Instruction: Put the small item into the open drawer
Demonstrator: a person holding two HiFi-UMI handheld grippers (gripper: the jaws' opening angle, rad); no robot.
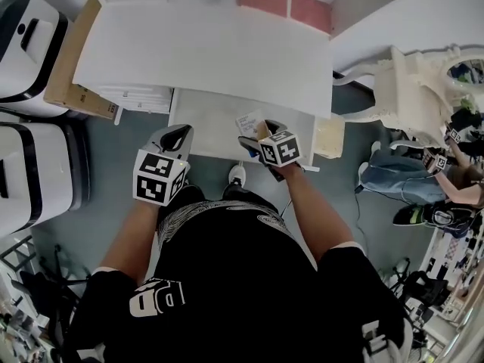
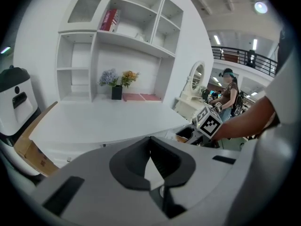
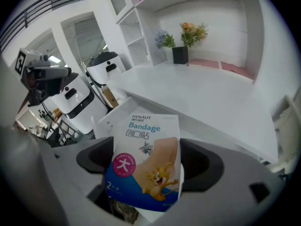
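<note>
Between the right tongs (image 3: pixel 149 173), closed on its lower half, the bandage pack (image 3: pixel 143 145) is held over the open drawer (image 1: pixel 204 123), with the left tongs (image 2: pixel 151 166) shut and empty at 9 o'clock; released near the front rim, it could be tipped onto the floor (image 1: pixel 113 157).

There are 2 hand-held grippers (image 1: pixel 176 136) (image 1: pixel 255 132), 1 bandage box (image 3: pixel 143 164), 1 open drawer (image 1: pixel 206 121), 1 bench (image 1: pixel 204 51), 2 white machines (image 1: pixel 26 48) (image 1: pixel 30 174), 1 cardboard box (image 1: pixel 72 70).
</note>
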